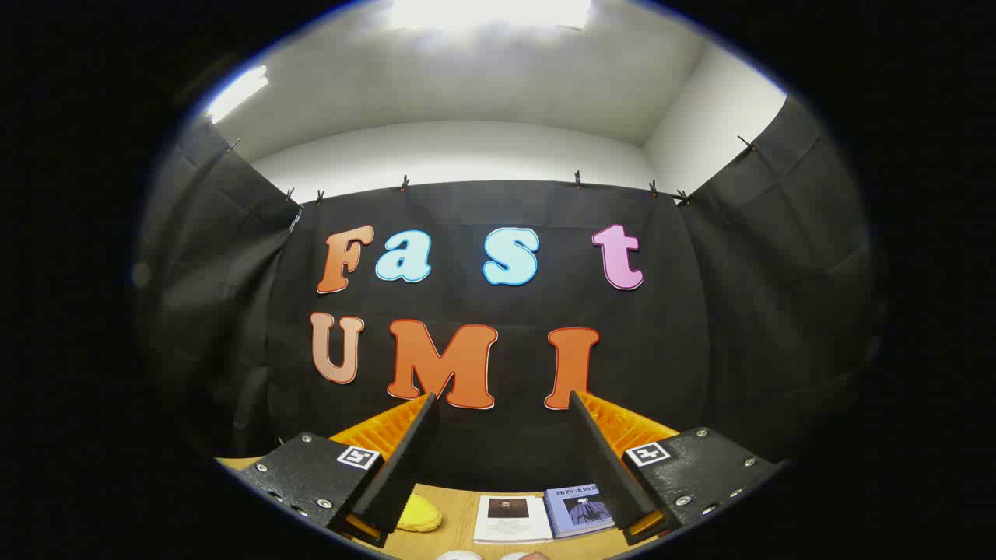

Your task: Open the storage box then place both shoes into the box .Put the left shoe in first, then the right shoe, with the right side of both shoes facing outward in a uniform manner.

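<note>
1. Currently the gripper (502, 404) is held level and raised, its two fingers spread wide apart with nothing between them, pointing toward the black cloth wall (498, 443) at the back of the booth.
2. Below the fingers lies a light wooden tabletop (459, 513), seen as a narrow strip.
3. On that tabletop, just beside the left finger, rests a soft yellow rounded object (420, 515); it is partly hidden by the finger, so what it is cannot be told.
4. Between the two fingers and lower down lies a white booklet with a dark portrait on its cover (512, 519), flat on the tabletop.
5. Touching its right edge, or very nearly so, lies a blue booklet with a drawn figure on its cover (577, 509), angled slightly and running close to the right finger.
6. At the nearest part of the tabletop two pale rounded shapes (459, 555) peek in; they may be the toes of the shoes, but too little shows to be sure.
7. Above the cloth wall are a white room wall and a ceiling with bright lights (490, 12).
</note>
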The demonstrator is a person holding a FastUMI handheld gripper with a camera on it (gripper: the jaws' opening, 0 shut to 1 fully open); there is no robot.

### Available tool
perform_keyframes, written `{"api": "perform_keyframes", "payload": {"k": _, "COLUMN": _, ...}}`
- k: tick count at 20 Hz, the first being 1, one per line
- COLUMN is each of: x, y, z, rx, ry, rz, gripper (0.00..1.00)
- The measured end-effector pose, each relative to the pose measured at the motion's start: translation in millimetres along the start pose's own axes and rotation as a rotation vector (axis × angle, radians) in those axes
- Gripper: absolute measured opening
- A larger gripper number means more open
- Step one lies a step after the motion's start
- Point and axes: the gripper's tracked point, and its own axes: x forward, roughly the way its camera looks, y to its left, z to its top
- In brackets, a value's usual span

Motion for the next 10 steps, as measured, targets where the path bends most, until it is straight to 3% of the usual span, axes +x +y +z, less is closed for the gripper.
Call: {"api": "perform_keyframes", "payload": {"k": 10, "x": -2.1, "y": 0.0, "z": -6.7, "rx": 0.028, "ry": 0.029, "rz": 0.034, "gripper": 0.99}}
